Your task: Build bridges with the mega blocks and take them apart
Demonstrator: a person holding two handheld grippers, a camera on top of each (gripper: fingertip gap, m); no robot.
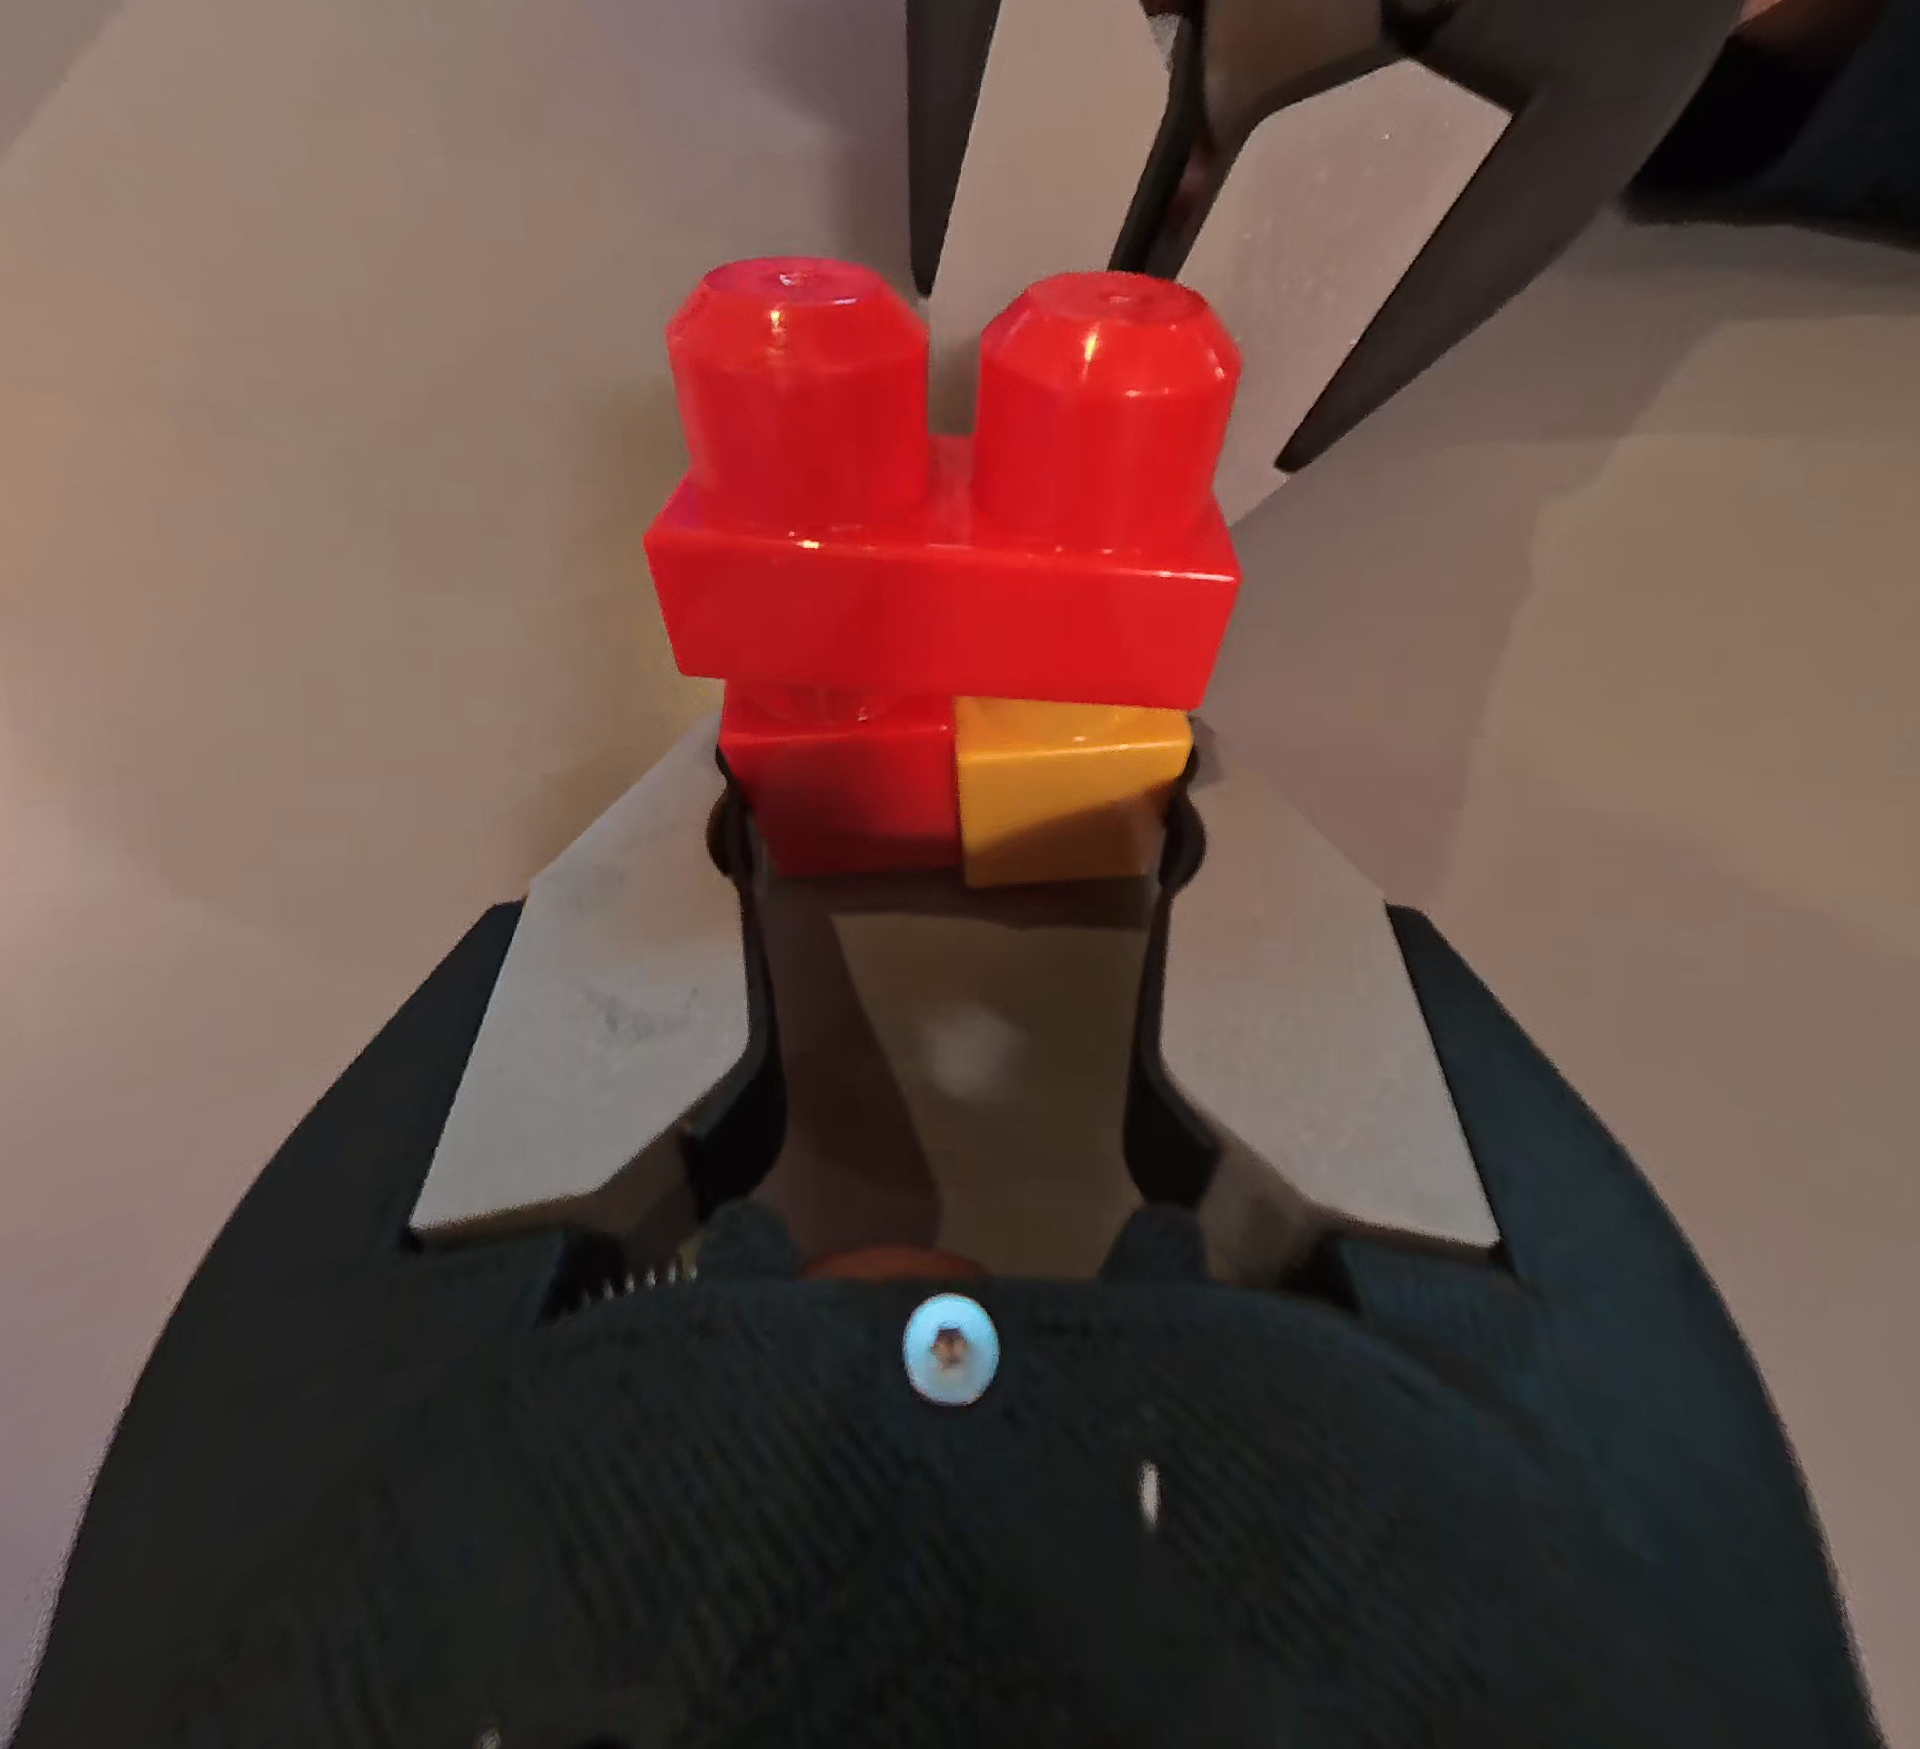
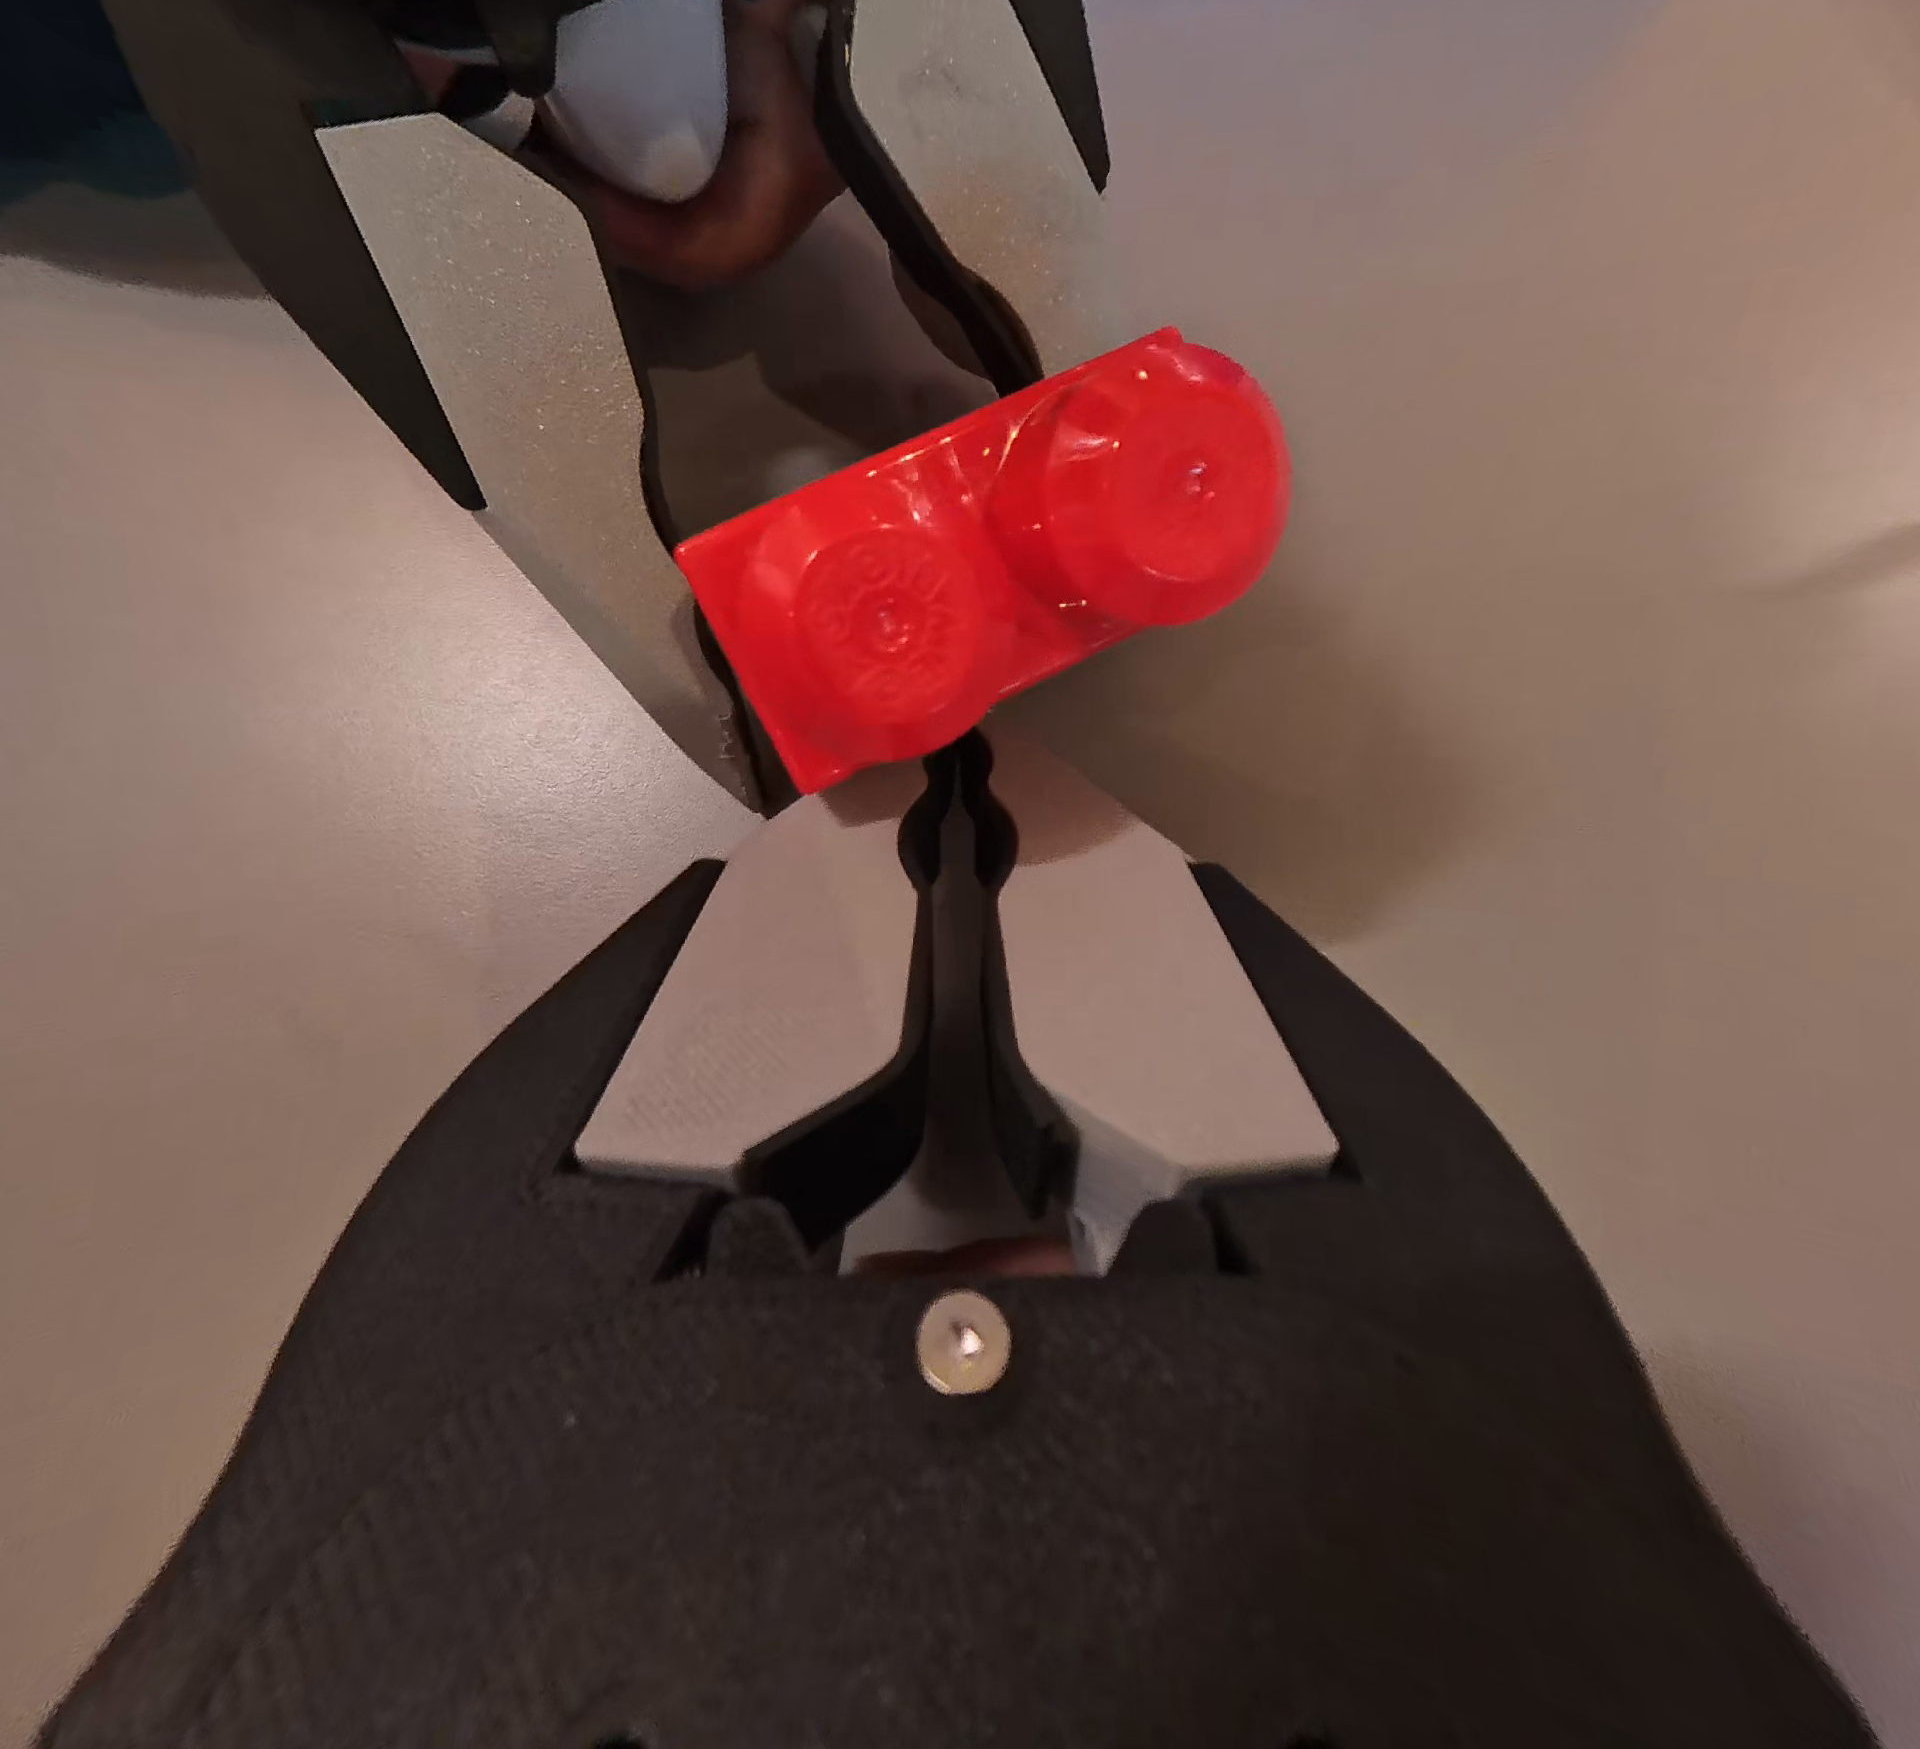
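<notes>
Your left gripper is clamped on a small red block and an orange block, side by side, with a two-stud red block bridging them on top, above a pale table. Your right gripper has its fingers pressed together, empty, just beside the top block.

- A red two-stud block is sitting upright, bridging two small blocks
- A small red block and a small orange block are standing side by side, touching, underneath it
</notes>
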